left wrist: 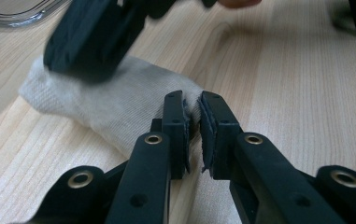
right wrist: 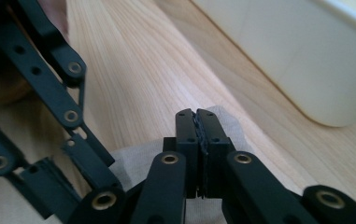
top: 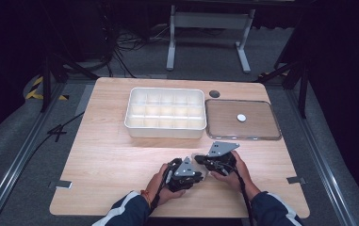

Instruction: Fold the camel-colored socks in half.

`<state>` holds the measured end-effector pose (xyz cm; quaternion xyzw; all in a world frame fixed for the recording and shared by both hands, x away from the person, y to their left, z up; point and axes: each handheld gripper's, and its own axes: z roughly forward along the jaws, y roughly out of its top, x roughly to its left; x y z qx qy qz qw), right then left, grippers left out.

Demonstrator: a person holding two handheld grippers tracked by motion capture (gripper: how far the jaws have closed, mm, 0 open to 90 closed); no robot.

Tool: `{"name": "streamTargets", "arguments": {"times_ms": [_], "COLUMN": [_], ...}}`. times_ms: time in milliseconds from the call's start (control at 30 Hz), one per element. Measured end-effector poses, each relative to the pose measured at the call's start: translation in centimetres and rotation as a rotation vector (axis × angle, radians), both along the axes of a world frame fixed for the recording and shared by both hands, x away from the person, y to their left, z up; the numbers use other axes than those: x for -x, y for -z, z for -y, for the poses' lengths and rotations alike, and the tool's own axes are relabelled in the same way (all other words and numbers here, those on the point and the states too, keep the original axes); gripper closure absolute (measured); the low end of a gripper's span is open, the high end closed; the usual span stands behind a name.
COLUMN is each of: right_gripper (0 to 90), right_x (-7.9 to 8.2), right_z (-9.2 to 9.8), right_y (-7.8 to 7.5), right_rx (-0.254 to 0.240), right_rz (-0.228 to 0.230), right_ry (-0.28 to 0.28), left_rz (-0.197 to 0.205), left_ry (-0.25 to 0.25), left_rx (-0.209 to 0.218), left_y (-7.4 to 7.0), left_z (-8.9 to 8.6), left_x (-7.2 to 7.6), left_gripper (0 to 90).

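a: starting at our left gripper: its fingers sit a sliver apart, and the edge of the grey knitted cloth runs right up into that gap. we judge they pinch the cloth's end, though the contact itself is partly hidden.

b: and our right gripper? its fingers are pressed flat together over the same cloth. we can't tell whether a fold is caught between them or they just rest on top.

a: agreed. in the left gripper view the right gripper comes in from above, blurred, over the cloth's far end.

b: where does the cloth lie overall?

a: on the bench, near our edge, between the two grippers. it looks like a sock, but we won't swear to it.

b: how will it handle?

a: we judge it soft, light and floppy, nothing fragile. it will sag and bunch, so we'd take it at the ends or a hem, pinching deep enough that the knit doesn't slip out.

b: farther out?

a: a white compartment tray and, beside it, a clear lid with a small white disc on it.

b: any brands or writing?

a: none we can read anywhere.
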<state>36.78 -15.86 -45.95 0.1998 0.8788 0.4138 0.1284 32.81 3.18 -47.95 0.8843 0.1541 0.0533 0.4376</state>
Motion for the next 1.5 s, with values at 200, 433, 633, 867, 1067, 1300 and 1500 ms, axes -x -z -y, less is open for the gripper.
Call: {"name": "streamTargets", "arguments": {"times_ms": [200,433,633,867,1067,1300,1500], "right_gripper": [89.9,90.0,89.9,86.5,86.6,89.0,89.2], "right_x": [-0.6,-1.0,-1.6,0.3,0.9,0.2,-0.5], "right_z": [0.2,0.7,2.3,2.8,1.4,1.7,1.8], "right_y": [0.6,0.9,0.5,-1.5,0.0,0.7,1.1], "right_rx": [0.003,0.042,0.037,-0.033,0.060,0.056,0.119], "right_rz": [-0.022,0.003,-0.007,0.020,-0.019,-0.051,-0.052], "right_ry": [0.039,0.108,0.174,0.066,-0.002,0.049,0.131], "left_rz": [0.009,0.010,0.012,0.003,-0.002,-0.004,-0.002], "left_ry": [0.001,-0.002,0.001,0.000,-0.002,-0.009,-0.002], "left_rx": [-0.009,-0.004,-0.016,-0.005,-0.006,-0.003,-0.004], "left_y": [0.0,0.0,0.0,0.0,0.0,0.0,0.0], "left_z": [0.0,0.1,0.1,0.1,0.0,0.1,0.0], "left_x": [0.1,0.1,0.0,0.0,0.0,0.0,-0.1], "left_gripper": [81.0,81.0,81.0,81.0,81.1,81.1,81.4]}}
